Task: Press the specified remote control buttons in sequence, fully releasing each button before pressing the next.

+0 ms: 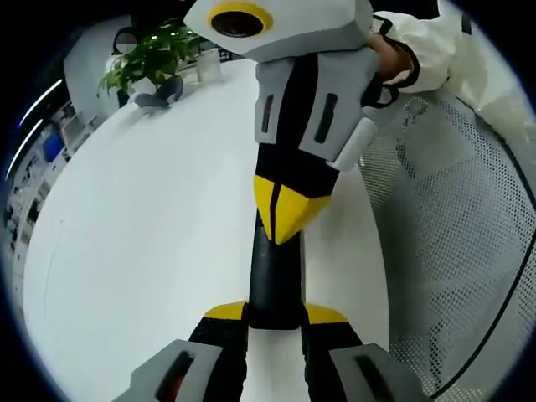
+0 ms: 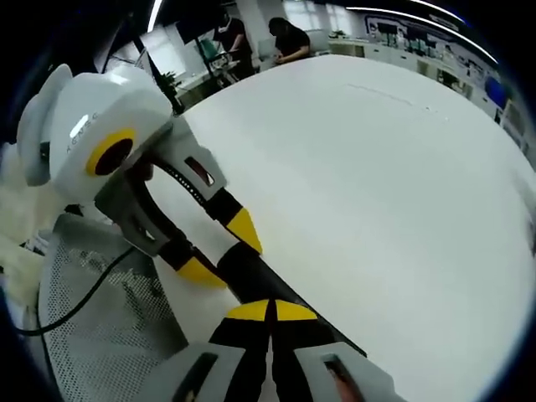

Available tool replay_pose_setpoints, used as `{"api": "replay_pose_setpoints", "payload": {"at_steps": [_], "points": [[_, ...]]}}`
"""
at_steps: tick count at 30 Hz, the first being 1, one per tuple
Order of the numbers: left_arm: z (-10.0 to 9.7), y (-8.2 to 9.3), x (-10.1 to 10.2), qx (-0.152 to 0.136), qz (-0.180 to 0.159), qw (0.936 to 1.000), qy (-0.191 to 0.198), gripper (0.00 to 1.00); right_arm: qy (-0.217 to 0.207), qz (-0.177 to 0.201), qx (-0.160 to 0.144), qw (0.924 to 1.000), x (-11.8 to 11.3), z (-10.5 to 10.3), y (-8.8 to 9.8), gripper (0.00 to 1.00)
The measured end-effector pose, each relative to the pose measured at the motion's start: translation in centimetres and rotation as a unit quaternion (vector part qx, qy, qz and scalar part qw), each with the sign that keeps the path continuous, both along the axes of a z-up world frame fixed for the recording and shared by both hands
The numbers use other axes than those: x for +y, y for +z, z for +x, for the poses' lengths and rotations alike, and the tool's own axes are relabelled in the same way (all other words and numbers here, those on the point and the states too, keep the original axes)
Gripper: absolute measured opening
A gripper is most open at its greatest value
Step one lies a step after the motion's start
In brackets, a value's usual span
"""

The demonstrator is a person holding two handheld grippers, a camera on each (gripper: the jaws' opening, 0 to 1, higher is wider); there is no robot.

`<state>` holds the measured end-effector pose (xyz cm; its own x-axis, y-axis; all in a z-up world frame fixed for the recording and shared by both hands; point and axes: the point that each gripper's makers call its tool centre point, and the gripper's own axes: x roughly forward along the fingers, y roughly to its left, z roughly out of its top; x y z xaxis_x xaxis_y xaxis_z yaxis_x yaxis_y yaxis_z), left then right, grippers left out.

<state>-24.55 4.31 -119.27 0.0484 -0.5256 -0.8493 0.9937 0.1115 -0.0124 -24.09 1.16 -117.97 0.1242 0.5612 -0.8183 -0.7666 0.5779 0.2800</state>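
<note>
A slim black remote control (image 1: 272,276) is held above the white table (image 1: 142,234), with my left gripper (image 1: 275,315) shut on its near end. My right gripper (image 1: 289,224) comes down from the top of the left gripper view. Its yellow tips are together and rest on the remote's top face. In the right gripper view my right gripper (image 2: 270,311) is shut, its tips on the remote control (image 2: 251,270), and the left gripper (image 2: 222,251) clamps the remote's far end. No buttons can be made out on the dark remote.
A potted plant (image 1: 151,54) and a dark object stand at the table's far edge. A white mesh chair (image 1: 452,234) sits beside the table, and a person's white sleeve (image 1: 435,42) shows above it. People (image 2: 289,38) stand beyond the table (image 2: 377,167).
</note>
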Motion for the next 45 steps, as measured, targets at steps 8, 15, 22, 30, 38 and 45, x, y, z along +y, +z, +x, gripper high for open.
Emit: {"api": "replay_pose_setpoints", "payload": {"at_steps": [8, 15, 22, 30, 38, 45], "points": [[0.0, 0.0, 0.0, 0.000, 0.000, 1.0000, 0.002, 0.22, 0.017, 0.004, -0.007, 0.9998, 1.3, -0.2, 0.3, 0.00], [0.0, 0.0, 0.0, -0.001, 0.000, 1.0000, 0.002, 0.22, 0.023, 0.000, 0.000, 0.9997, 1.2, -0.6, -0.1, 0.00], [0.1, 0.0, 0.0, -0.001, 0.001, 1.0000, 0.001, 0.22, 0.021, 0.002, 0.000, 0.9998, 1.2, -0.5, 0.0, 0.00], [0.0, 0.0, -0.1, 0.000, 0.007, 1.0000, -0.003, 0.22, -0.016, 0.025, -0.012, 0.9995, 1.2, 0.0, 0.0, 0.00], [0.0, 0.0, -0.1, 0.001, 0.005, 1.0000, 0.003, 0.22, -0.012, 0.016, -0.016, 0.9997, 1.4, -0.5, 0.1, 0.00], [0.0, 0.0, -0.1, 0.000, -0.002, 1.0000, 0.007, 0.22, 0.003, 0.025, 0.004, 0.9997, 2.2, -2.1, -0.2, 0.00]]}}
